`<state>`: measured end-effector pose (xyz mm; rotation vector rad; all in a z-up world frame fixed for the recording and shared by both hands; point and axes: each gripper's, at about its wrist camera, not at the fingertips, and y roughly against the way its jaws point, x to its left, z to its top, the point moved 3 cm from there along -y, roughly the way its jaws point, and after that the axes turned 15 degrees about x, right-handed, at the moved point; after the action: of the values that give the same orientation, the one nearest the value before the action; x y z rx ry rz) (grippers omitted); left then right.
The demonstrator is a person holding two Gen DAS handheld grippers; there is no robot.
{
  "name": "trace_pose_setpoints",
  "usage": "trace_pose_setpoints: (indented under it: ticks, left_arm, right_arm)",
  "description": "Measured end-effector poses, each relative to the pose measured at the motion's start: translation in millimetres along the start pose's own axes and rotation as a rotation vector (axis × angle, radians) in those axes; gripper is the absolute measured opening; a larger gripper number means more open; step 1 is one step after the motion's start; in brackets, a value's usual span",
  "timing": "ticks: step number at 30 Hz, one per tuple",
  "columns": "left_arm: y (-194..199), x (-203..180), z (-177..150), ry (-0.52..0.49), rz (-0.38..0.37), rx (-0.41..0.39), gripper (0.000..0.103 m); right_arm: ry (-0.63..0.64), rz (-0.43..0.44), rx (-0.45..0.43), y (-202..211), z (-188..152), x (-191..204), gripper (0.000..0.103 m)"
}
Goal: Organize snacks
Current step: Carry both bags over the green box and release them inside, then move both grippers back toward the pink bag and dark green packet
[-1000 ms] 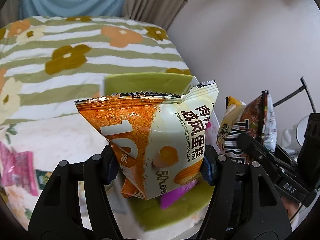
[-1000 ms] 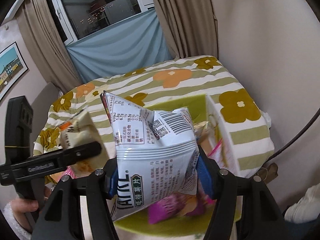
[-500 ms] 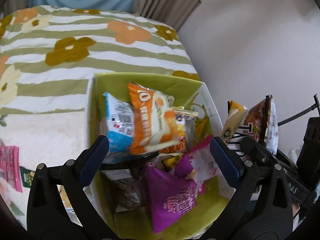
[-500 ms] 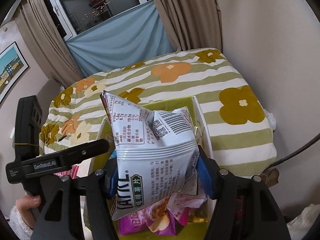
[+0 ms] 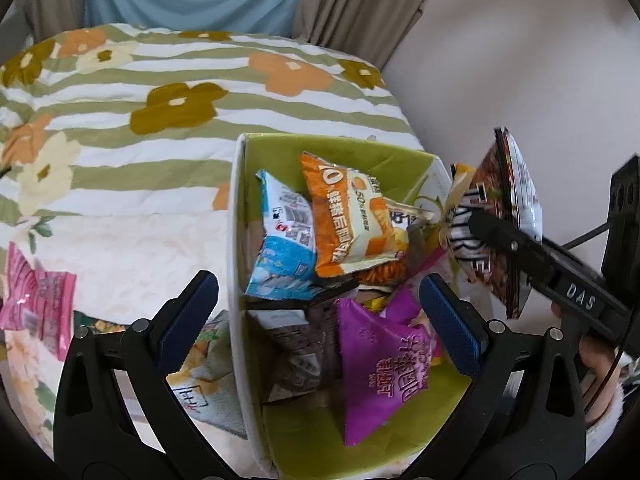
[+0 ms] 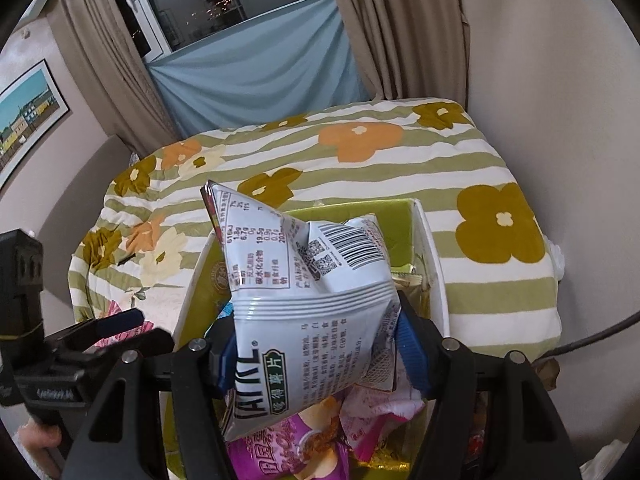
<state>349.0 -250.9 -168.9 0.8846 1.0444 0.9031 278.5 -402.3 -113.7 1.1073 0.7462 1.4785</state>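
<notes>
A green box (image 5: 240, 320) with white walls sits on a flowered bedspread and holds several snack packs. The orange pork floss cake pack (image 5: 352, 220) lies in it on a blue pack (image 5: 280, 256), beside a purple pack (image 5: 380, 368). My left gripper (image 5: 316, 320) is open and empty above the box's left wall. My right gripper (image 6: 316, 356) is shut on a white potato chip bag (image 6: 304, 300) and holds it above the box (image 6: 432, 264). The bag also shows in the left wrist view (image 5: 496, 216), at the box's right side.
A pink snack pack (image 5: 36, 304) lies on the bedspread at the left. A greenish pack (image 5: 208, 372) lies against the box's left wall, under my left gripper. A beige wall (image 5: 520, 60) stands close on the right. Curtains and a window (image 6: 240, 0) are at the back.
My left gripper opened and dropped the orange cake pack into the box, then drew back and left. My right gripper moved over the box with the chip bag.
</notes>
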Motion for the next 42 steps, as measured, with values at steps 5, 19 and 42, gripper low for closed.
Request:
trace_pose_setpoints:
  ticks: [5,19,42]
  left_arm:
    - [3.4,-5.7,-4.0,-0.018,0.029,-0.012,0.100]
    - [29.9,3.9,-37.7,-0.037,0.058,-0.034,0.100]
    - [167.2,199.6,-79.7,0.044,0.173,-0.127,0.100]
  right_arm:
    - [0.019,-0.013,-0.002,-6.8,8.3,0.5,0.074]
    - [0.013,-0.008,-0.075,15.2,-22.3,16.0,0.092]
    - [0.147,0.001,-0.113,30.3,-42.9,206.7,0.092]
